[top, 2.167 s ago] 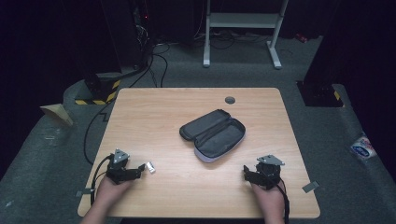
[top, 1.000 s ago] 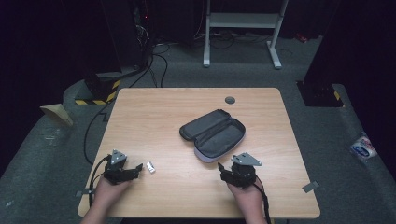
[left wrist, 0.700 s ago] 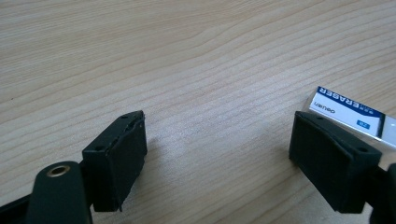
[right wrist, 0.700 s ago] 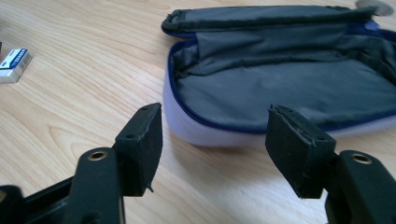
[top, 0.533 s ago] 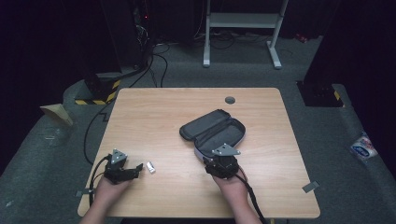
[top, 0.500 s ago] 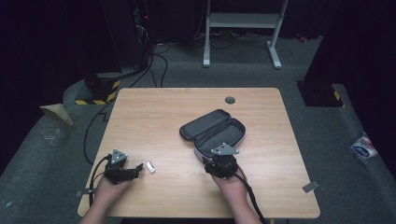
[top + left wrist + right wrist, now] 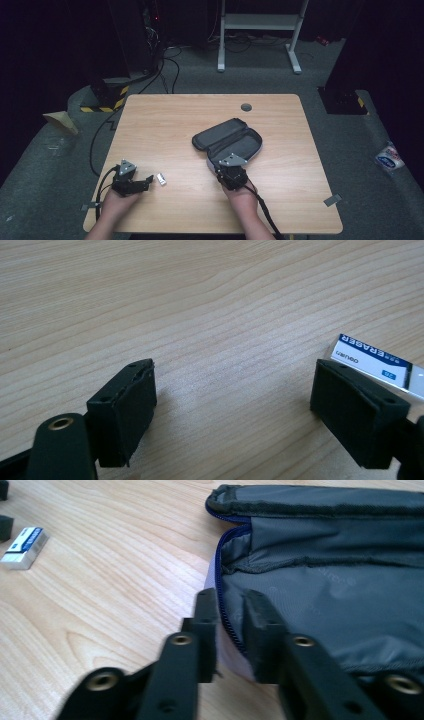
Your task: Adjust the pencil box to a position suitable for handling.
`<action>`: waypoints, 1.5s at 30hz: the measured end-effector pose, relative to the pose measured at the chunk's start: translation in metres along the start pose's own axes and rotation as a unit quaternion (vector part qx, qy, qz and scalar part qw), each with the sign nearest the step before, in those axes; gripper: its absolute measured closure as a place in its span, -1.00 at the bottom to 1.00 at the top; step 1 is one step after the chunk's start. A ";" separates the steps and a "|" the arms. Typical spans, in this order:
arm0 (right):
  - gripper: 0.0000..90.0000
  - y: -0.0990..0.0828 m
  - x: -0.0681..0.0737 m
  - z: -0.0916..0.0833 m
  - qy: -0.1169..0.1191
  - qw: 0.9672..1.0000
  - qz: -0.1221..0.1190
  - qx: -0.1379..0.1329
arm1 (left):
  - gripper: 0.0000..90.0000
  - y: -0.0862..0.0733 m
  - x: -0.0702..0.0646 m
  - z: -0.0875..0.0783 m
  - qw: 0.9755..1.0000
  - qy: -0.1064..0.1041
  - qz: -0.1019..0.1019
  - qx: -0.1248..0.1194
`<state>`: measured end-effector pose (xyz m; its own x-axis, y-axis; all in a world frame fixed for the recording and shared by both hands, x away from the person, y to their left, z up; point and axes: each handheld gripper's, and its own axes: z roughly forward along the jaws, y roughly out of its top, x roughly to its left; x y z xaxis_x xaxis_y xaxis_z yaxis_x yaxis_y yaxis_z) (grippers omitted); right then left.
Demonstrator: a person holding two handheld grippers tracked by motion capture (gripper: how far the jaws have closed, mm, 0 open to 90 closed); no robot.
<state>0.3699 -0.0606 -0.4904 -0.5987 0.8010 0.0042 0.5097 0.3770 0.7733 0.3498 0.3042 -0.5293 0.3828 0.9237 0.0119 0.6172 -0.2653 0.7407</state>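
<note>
Resting near the desk's (image 7: 150,115) front left corner, the left gripper (image 7: 146,181) lies low with its jaws spread wide and nothing between them; the eraser (image 7: 161,179) sits just beside its right jaw, and in the left gripper view the eraser (image 7: 376,364) shows right behind that jaw's pad. Further right, near the middle of the desk, the open case (image 7: 229,142) lies at a slant. The right gripper (image 7: 223,170) is at the case's front edge; its jaws have just been closing, and in the right gripper view they pinch the case's (image 7: 330,580) zipped rim between the pads.
</note>
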 end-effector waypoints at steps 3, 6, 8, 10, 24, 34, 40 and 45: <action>0.86 -0.002 0.006 0.001 0.009 1.000 -0.005 -0.007 | -0.58 0.000 0.000 0.000 1.000 0.000 0.000 0.001; 0.91 -0.004 0.017 0.002 0.015 1.000 -0.017 -0.011 | -0.58 0.000 0.000 0.000 1.000 0.000 0.000 0.000; 0.92 -0.004 0.025 0.003 0.020 0.999 -0.021 -0.014 | -0.58 0.000 0.000 0.000 1.000 0.000 0.001 0.001; 0.93 -0.005 0.031 0.003 0.025 0.999 -0.025 -0.017 | -0.58 0.000 0.000 0.000 1.000 -0.001 0.000 0.001; 0.47 -0.001 0.030 -0.015 0.031 0.998 -0.011 -0.047 | -0.58 0.000 0.000 0.000 1.000 -0.001 0.001 0.000; 0.41 -0.016 -0.081 -0.047 -0.119 0.990 0.071 -0.038 | -0.58 0.000 0.000 0.000 1.000 -0.001 -0.002 0.000; 0.52 -0.022 -0.095 -0.043 -0.122 0.988 0.087 -0.020 | -0.58 0.000 0.000 0.000 1.000 -0.001 -0.001 0.001; 0.74 -0.028 -0.096 -0.036 -0.118 0.988 0.094 -0.003 | -0.57 -0.001 -0.001 -0.001 1.000 -0.002 -0.003 0.000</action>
<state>0.3906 -0.1650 -0.4895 -0.3318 0.9434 0.0004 0.5947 0.2088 0.7764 0.3488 0.3040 -0.5294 0.3817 0.9243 0.0058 0.6191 -0.2603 0.7409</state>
